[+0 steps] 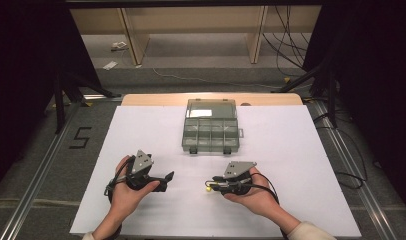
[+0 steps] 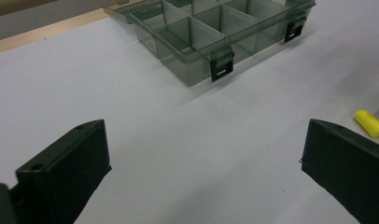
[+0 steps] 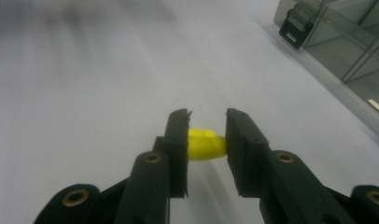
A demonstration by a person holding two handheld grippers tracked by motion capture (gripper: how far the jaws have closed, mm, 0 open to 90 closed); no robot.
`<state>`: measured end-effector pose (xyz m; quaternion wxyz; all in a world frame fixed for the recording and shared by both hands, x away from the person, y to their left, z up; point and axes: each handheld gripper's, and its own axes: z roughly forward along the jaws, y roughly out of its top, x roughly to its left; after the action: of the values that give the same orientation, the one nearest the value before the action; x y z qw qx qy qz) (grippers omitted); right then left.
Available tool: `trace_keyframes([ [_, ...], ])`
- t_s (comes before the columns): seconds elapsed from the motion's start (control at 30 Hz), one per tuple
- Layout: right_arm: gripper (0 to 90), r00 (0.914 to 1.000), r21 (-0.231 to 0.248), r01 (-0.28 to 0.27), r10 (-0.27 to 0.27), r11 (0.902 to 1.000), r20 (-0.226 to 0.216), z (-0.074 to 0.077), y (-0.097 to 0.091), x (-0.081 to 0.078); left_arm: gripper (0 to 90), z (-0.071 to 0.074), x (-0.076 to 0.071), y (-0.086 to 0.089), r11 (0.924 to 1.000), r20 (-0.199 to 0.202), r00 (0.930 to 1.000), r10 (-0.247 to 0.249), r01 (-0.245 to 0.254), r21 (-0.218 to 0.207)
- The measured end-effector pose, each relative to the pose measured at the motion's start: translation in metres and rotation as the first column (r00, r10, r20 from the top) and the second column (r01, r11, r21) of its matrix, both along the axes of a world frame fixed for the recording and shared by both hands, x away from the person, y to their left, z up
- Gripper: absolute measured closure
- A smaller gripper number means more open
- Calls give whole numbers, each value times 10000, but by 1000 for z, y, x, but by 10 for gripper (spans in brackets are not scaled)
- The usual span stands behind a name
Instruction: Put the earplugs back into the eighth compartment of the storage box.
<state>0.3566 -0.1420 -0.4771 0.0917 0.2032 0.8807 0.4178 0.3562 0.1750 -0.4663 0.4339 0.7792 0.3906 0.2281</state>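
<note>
The right gripper (image 3: 207, 128) has its 2 black jaws pressed onto a small yellow piece (image 3: 205, 144), which sits between the pads at the centre of the right gripper view. In the high view the same piece (image 1: 209, 189) is at the lower middle of the frame, just above the white sheet (image 1: 291, 165). The left gripper (image 2: 201, 154) is spread wide and holds nothing – only bare sheet lies between its jaws.

I judge that the step in hand is the pick-up of the yellow piece, probably to bring it to the compartment box (image 1: 211, 132). To do it well, the pinch should stay centred on the piece, because it looks rounded and could squirt out from flat pads. Lift straight up before moving toward the upper middle of the high view.

The box stands open, its lid (image 1: 211, 107) folded back toward the top of the frame, and its compartments look empty. 2 dark latches (image 2: 222, 65) hang on its near wall – the piece should pass above them. Nothing else lies on the way.
</note>
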Motion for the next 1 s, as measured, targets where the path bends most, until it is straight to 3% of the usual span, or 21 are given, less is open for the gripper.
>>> trace_keyframes([
  [1.0,733,9971,555,655,-675,9963,345,22,-13,13,5,0,0,0,10000,41,10000,22,-22,-79],
])
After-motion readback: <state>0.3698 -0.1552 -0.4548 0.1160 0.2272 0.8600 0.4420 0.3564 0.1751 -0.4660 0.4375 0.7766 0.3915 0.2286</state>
